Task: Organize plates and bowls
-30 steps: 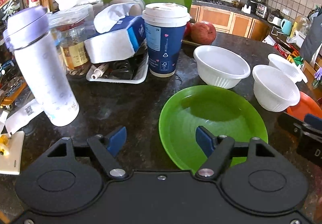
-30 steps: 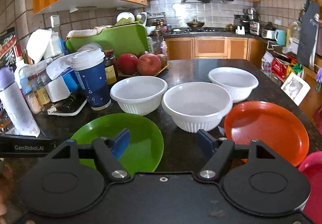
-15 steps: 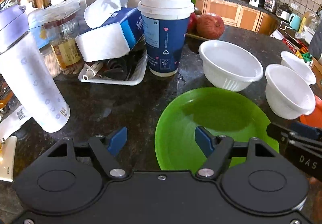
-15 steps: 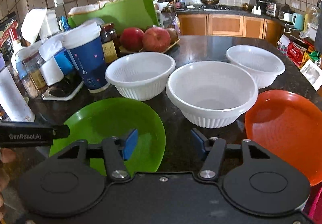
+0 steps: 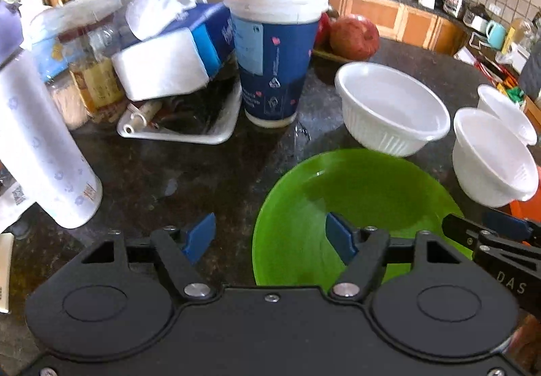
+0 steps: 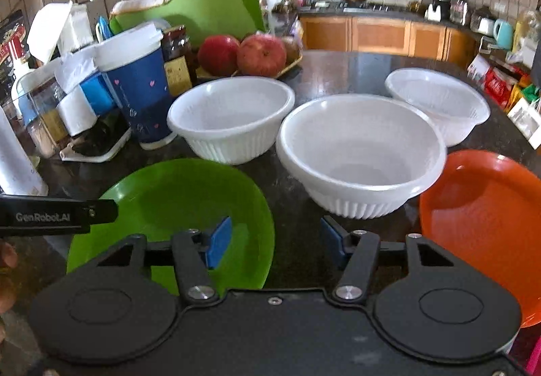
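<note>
Black gripper point(image 5: 270, 235) bodies, blue finger pads point(image 6: 219, 240), silver screws, white "GenRobot.AI" lettering.

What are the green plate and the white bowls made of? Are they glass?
Probably not glass. The green plate looks like smooth, glossy plastic: solid bright color with soft light reflections. The nearest white bowl and the left white bowl look like thin white plastic too, slightly see-through at the rims, with molded ribs around the base. The orange plate has the same shiny plastic look.
</note>
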